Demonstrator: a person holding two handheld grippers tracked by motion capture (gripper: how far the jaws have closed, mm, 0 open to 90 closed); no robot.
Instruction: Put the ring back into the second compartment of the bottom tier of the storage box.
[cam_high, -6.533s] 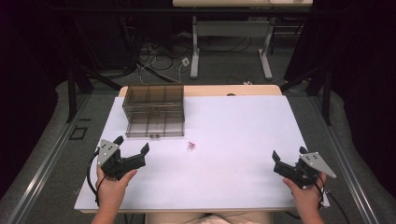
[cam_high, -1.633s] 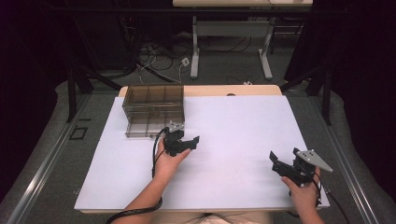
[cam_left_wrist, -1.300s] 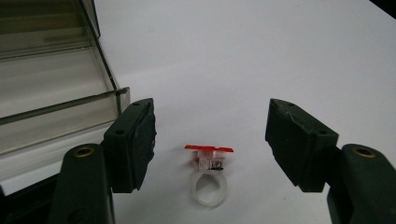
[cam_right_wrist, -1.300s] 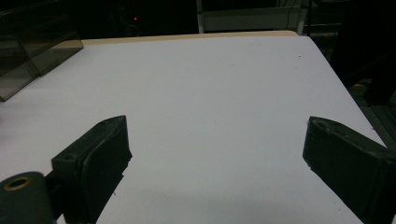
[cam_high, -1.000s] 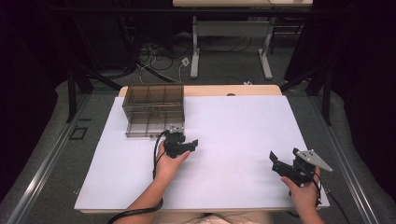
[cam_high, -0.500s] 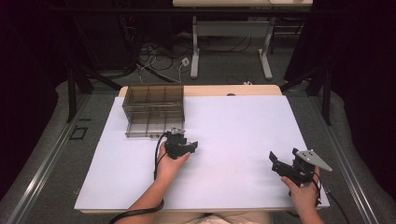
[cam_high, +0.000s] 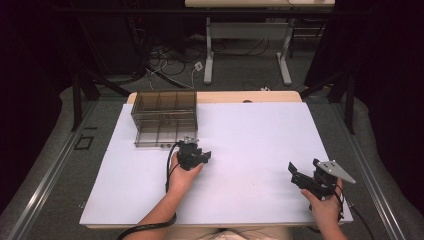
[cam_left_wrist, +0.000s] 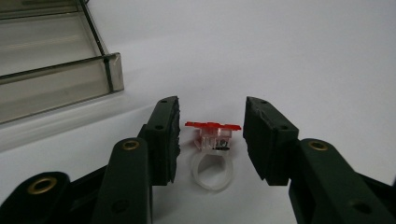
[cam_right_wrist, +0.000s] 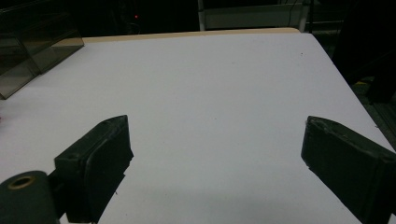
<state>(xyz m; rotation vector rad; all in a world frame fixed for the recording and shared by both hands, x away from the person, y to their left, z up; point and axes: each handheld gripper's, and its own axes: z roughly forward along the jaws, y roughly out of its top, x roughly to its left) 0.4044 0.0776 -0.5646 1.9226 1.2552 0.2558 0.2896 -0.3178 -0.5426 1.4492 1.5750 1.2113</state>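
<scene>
In the high view the left tongs (cam_high: 200, 156) cover the ring (cam_left_wrist: 212, 154). The left gripper view cuts the compartment box (cam_left_wrist: 51, 70) at its top and left edges. A small dark part under the ring's red top cannot be identified.

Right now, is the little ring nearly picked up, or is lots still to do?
Done: the left gripper has its open jaws on either side of the toy ring with a red top. In hand: closing on it, though the ring lies on the white table, ungripped. Left: gripping and lifting, perhaps toward the clear compartment box. The right gripper waits open.
</scene>
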